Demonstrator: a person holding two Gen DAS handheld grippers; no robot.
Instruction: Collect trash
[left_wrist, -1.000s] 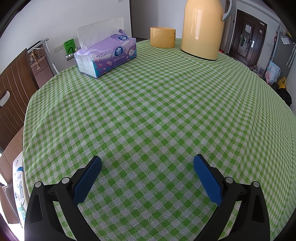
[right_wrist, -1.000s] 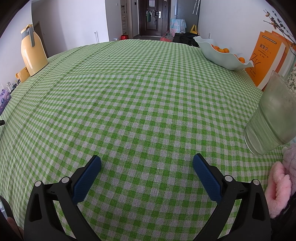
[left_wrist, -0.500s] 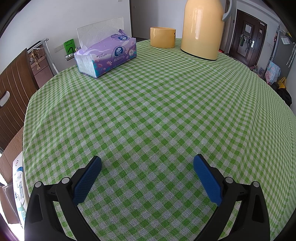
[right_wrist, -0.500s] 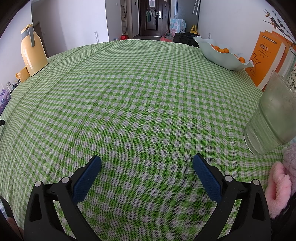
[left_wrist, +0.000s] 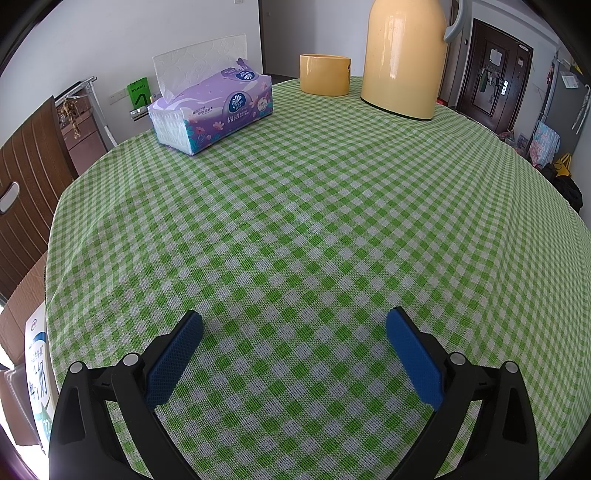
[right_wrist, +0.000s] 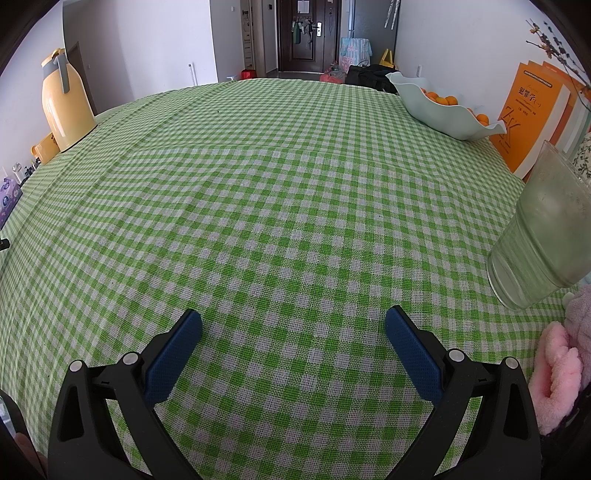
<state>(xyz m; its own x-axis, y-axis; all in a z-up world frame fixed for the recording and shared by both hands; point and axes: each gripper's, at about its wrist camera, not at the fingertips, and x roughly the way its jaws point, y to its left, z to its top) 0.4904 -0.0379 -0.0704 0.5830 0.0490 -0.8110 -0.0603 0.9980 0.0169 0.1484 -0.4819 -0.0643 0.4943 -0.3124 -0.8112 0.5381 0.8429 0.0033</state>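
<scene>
Bright, even daylight fills both sharp, unblurred views, leaving glare streaks on the yellow flask (left_wrist: 402, 55) at 1 o'clock and only soft shadows under each gripper finger, while fisheye distortion bulges the checked bench cloth (right_wrist: 280, 206) and black vignetting darkens every corner.

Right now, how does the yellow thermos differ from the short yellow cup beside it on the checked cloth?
The yellow thermos is tall and narrows upward; the yellow cup is short and straight-sided. The thermos carries a grey handle, and the cup shows none. The thermos has a dark base rim, the cup none. Both are yellow and stand upright on the green checked tablecloth.
</scene>
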